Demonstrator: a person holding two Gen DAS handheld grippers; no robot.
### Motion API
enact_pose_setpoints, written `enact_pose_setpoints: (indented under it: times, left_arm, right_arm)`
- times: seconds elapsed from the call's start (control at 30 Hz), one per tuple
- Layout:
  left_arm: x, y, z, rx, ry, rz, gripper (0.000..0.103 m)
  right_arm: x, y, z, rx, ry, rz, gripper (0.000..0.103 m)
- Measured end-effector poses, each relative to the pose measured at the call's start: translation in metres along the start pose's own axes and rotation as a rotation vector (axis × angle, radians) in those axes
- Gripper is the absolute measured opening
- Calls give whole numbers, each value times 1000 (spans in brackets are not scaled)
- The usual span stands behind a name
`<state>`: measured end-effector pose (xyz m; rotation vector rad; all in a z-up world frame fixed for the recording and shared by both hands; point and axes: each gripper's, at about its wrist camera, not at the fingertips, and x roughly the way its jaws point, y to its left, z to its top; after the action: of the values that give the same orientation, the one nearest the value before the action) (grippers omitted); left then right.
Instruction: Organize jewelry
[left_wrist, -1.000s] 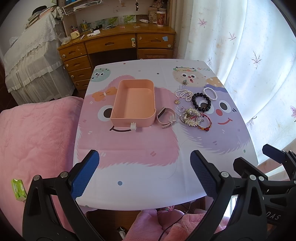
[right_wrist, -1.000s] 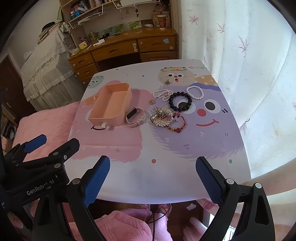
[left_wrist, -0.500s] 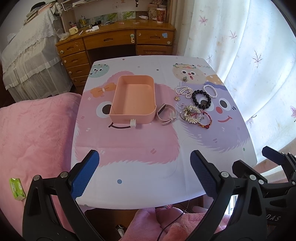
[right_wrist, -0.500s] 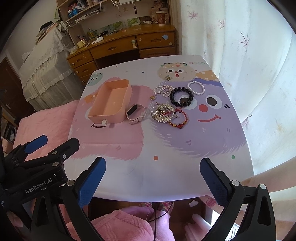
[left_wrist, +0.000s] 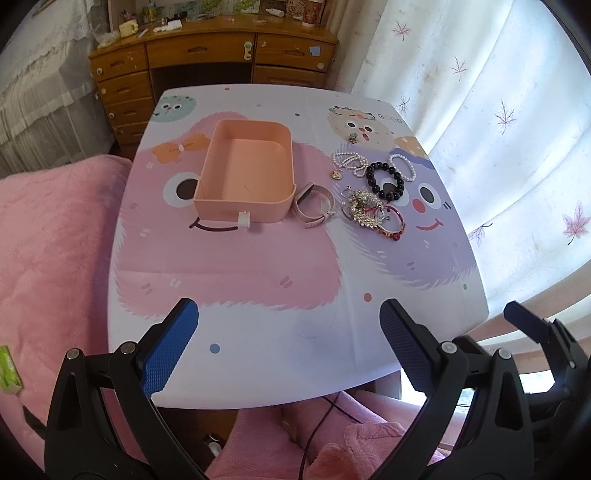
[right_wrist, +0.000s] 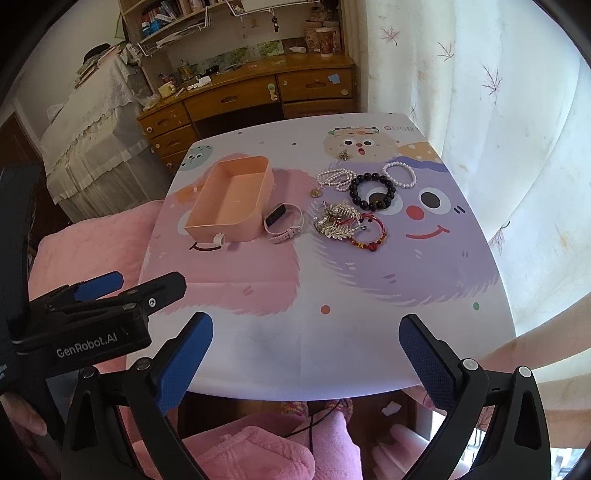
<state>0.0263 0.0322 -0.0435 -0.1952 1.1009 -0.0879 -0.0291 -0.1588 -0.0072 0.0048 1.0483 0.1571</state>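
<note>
An empty pink box (left_wrist: 246, 173) (right_wrist: 232, 199) sits on the cartoon-print table (left_wrist: 258, 266). A pale wristband watch (left_wrist: 314, 205) (right_wrist: 283, 222) lies just right of the box. Further right lie a black bead bracelet (left_wrist: 385, 180) (right_wrist: 372, 191), pearl strands (left_wrist: 348, 161) (right_wrist: 332, 177), a pearl bracelet (left_wrist: 402, 167), a gold leaf piece (left_wrist: 364, 213) (right_wrist: 338, 221) and a red bangle (left_wrist: 390, 223) (right_wrist: 369, 236). My left gripper (left_wrist: 288, 343) and right gripper (right_wrist: 306, 350) are open and empty, hovering over the table's near edge.
A wooden desk with drawers (left_wrist: 210, 55) stands behind the table. A bed with white lace cover (right_wrist: 92, 122) is at the far left. A pink blanket (left_wrist: 48, 240) lies left of the table. Curtains (left_wrist: 498, 110) hang on the right.
Both grippers have moved forward towards the table and a little lower; the box and jewelry look closer. Nothing on the table has moved.
</note>
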Motion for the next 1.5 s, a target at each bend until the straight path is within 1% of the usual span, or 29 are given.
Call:
enact_pose_setpoints:
  times: [0.07,0.23,0.27,0.33,0.43,0.47,0.53,0.6,0.7,0.77,0.9,1.0,1.03,1.07,1.13,1.23,1.3,1.37,1.43,1.5]
  left_arm:
    - [1,5,1,-22,-8,-20,98]
    - [5,16,7,-105,-54,-51,98]
    - [6,16,9,-114,-58,-58,98]
    - [9,15,14,-126,-60,-82,98]
    - [21,9,23,-135,-48,-110,98]
    - [25,6,27,-142,-44,-113,98]
    - [34,1,34,-153,-34,-111,98]
    - [45,-4,42,-172,-18,-102,98]
    - [64,-13,53,-207,14,-73,98]
    - [78,-19,59,-238,31,-48,98]
    - [111,-29,68,-296,53,26,98]
    - [140,-35,73,-354,58,66,98]
    - [151,-38,75,-374,54,76,98]
    - [158,-39,77,-388,46,81,98]
    - [178,-45,82,-414,25,103,98]
    - [203,-52,89,-442,3,132,98]
    - [217,-56,93,-454,0,173,98]
    - [226,-58,94,-463,-9,211,98]
    - [232,-59,94,-467,-23,245,98]
    - [237,-60,92,-468,-55,281,98]
  right_arm:
    - [0,4,-4,-9,-2,-7,102]
    - [8,-2,-10,23,54,5,101]
    - [9,-5,-9,25,56,-1,100]
    - [9,-8,-7,-2,32,-28,99]
    - [12,-2,-5,-157,-62,-141,99]
    - [15,1,-6,-213,-75,-165,99]
    - [23,4,-6,-315,-77,-179,99]
    - [33,6,-3,-411,-73,-166,99]
    - [49,2,7,-519,-74,-138,99]
    - [60,-5,15,-569,-80,-144,99]
    - [93,-31,31,-632,-74,-119,99]
    - [131,-58,42,-637,-41,-77,98]
    - [144,-67,45,-634,-38,-55,95]
    - [157,-74,46,-628,-38,-32,89]
    - [181,-86,50,-618,-35,13,83]
    - [214,-98,56,-605,-21,60,82]
    - [231,-101,59,-602,-21,76,82]
    - [240,-101,60,-603,-14,105,82]
    - [249,-102,60,-607,-20,114,82]
    - [257,-103,61,-607,-22,123,82]
